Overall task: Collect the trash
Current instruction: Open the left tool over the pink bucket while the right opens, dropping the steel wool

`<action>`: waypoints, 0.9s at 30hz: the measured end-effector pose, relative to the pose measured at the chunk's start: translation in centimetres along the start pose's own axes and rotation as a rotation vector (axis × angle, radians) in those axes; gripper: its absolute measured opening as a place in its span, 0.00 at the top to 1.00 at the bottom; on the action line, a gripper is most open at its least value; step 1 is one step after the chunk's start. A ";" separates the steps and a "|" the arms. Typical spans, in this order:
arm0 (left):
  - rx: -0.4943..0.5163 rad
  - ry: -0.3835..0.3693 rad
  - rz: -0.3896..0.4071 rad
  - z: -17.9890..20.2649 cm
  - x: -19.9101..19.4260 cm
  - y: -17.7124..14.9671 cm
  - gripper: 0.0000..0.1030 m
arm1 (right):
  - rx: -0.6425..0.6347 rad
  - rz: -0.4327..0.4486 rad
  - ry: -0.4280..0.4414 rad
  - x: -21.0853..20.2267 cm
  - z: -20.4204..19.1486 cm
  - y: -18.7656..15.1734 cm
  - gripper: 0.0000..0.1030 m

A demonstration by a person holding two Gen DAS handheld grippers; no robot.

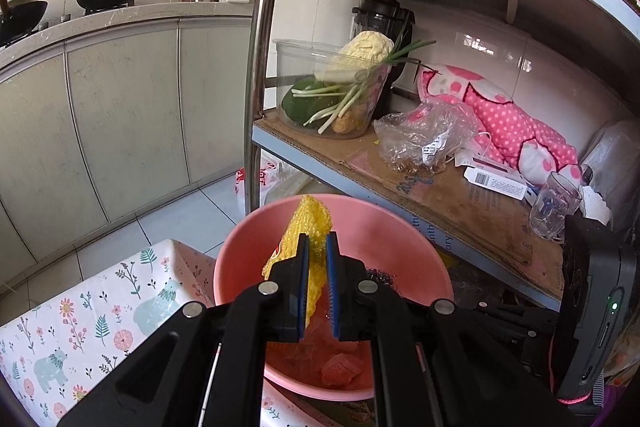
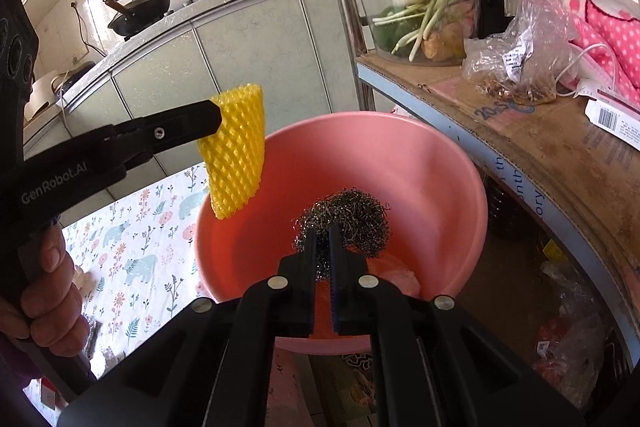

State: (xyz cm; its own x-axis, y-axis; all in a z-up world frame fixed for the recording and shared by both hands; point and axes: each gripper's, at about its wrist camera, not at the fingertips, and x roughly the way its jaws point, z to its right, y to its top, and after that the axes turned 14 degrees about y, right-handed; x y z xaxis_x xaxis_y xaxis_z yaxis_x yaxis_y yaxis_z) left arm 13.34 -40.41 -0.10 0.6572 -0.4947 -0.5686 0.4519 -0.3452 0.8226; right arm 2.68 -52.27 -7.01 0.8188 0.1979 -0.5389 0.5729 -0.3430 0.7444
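My left gripper (image 1: pixel 317 241) is shut on a yellow foam fruit net (image 1: pixel 310 223); from the right wrist view that net (image 2: pixel 237 151) hangs from the left gripper's fingers (image 2: pixel 202 125) over the near-left rim of a pink plastic basin (image 2: pixel 420 155). My right gripper (image 2: pixel 323 233) is shut on a wad of steel wool (image 2: pixel 348 221), held above the inside of the basin. In the left wrist view the basin (image 1: pixel 384 227) lies under both grippers, with pink scraps (image 1: pixel 340 369) on its bottom and a bit of the steel wool (image 1: pixel 378 273) showing.
A floral tablecloth (image 1: pixel 80 315) covers the surface left of the basin. A metal shelf rack (image 1: pixel 256 75) stands close on the right, its cardboard-lined shelf (image 1: pixel 472 203) holding a vegetable tub (image 1: pixel 336 95), a plastic bag (image 1: pixel 424 135), pink cloth and a glass (image 1: pixel 554 205). A hand (image 2: pixel 44 291) grips the left tool.
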 end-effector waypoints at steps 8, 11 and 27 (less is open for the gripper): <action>0.000 -0.002 -0.021 0.3 0.1 -0.1 0.87 | 0.013 -0.019 -0.001 0.4 0.2 -0.1 0.89; -0.005 0.002 -0.031 0.3 0.0 0.0 0.82 | 0.025 -0.026 -0.010 0.4 0.3 -0.2 0.86; -0.015 0.002 0.017 -0.4 -4.3 0.9 0.82 | -0.015 0.011 0.009 -2.0 -1.8 0.1 0.77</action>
State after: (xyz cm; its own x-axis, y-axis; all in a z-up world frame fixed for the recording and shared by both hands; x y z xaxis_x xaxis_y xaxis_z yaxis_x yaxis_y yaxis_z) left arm 11.21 -38.25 3.13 0.6659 -0.4988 -0.5547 0.4497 -0.3249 0.8320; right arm 1.18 -51.06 -5.12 0.8251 0.2028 -0.5273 0.5646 -0.3317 0.7558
